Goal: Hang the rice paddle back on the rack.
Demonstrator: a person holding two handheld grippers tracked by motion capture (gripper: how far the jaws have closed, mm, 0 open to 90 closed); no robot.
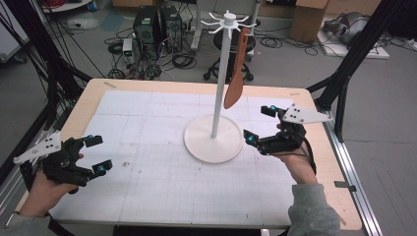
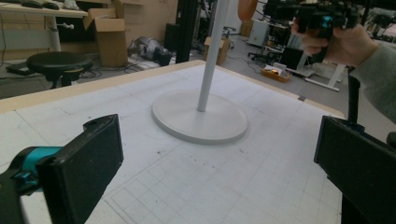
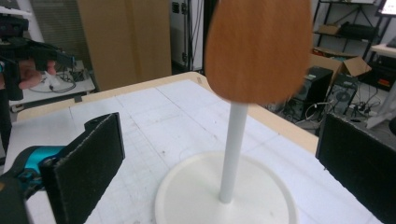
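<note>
A: Wooden spatula (image 1: 236, 73) hanging from the white rack (image 1: 215, 132) on the counter (image 1: 147, 147), blade down — why?

B: Easy reach; right gripper (image 1: 260, 124) jaws apart beside it, left gripper (image 1: 98, 154) spread wide, far off.

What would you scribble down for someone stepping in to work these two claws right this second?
Left claw: open, holding nothing, low over the near-left of the table.
Right claw: open, holding nothing, beside the white stand, pointed at it.
Wooden spatula: hanging from a hook at the stand's top, blade down, touched by neither claw.
Done: spatula hangs on the stand.
Left: probably nothing, unless the spatula is meant to come off.
</note>
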